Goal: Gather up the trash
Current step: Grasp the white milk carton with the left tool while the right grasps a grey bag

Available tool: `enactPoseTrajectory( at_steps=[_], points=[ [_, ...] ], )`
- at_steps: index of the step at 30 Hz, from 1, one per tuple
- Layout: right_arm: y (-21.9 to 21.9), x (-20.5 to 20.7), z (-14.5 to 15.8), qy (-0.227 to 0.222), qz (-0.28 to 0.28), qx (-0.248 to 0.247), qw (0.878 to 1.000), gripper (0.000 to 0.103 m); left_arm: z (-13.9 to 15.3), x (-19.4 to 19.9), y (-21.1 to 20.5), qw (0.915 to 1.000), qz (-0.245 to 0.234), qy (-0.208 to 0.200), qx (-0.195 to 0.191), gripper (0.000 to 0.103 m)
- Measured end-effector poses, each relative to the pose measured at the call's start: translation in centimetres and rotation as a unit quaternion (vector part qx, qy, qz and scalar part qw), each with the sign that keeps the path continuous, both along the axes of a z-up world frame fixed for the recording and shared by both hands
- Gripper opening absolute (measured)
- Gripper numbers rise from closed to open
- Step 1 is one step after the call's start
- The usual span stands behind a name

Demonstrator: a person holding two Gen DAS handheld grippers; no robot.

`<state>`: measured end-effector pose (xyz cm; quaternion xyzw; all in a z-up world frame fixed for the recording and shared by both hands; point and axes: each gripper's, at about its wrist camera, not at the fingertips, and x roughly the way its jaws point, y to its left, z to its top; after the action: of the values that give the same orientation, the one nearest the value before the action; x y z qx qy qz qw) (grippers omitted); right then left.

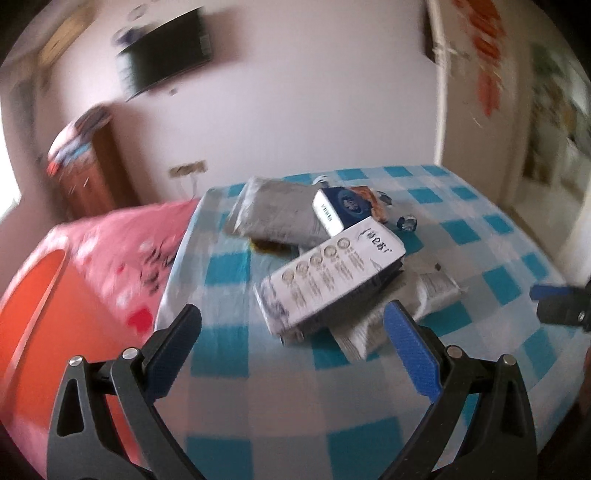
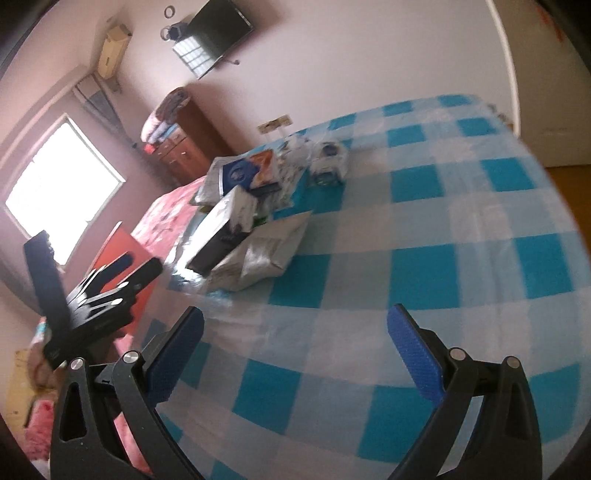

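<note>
Left tongs (image 1: 291, 325) and right tongs (image 2: 295, 328) both agape, empty, above checkered cloth (image 1: 229, 373); two boxes, three pouches.

Plain pale walls (image 2: 332, 55) all round, kinda pinkish in the daylight. A dark flat TV (image 2: 218, 35) was mounted up high at about 11 o'clock in the right wrist view, with an air conditioner (image 2: 112, 51) further over at 10. A bright window (image 2: 62, 177) at 9 o'clock blew out white and lit the whole place. A brown wooden cabinet (image 2: 192, 144) stood against the wall with folded bedding (image 2: 166, 114) piled on top. A pink floral bedspread (image 1: 122, 254) sat at 9 o'clock in the left wrist view. A strip of wooden floor (image 2: 570, 192) showed at 3 o'clock.
</note>
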<state>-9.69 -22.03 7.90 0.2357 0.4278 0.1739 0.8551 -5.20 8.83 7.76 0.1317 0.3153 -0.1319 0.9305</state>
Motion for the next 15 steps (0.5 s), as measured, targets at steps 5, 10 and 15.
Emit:
enactPoseTrajectory(
  at_steps=[5, 10, 15],
  points=[
    [0.7, 2.1, -0.4, 0.007, 0.028, 0.041, 0.999, 0.098, -0.3, 3.2, -0.8, 0.9976, -0.056, 0.011, 0.038, 0.099],
    [1.6, 4.2, -1.1, 0.021, 0.053, 0.071, 0.996, 0.097, -1.2, 5.9, -1.5, 0.9929, -0.101, 0.041, 0.049, 0.099],
    [2.6, 5.6, -1.4, 0.019, 0.078, 0.073, 0.994, 0.096, -1.9, 6.9, -1.7, 0.9862, -0.142, 0.061, 0.058, 0.099]
  ],
)
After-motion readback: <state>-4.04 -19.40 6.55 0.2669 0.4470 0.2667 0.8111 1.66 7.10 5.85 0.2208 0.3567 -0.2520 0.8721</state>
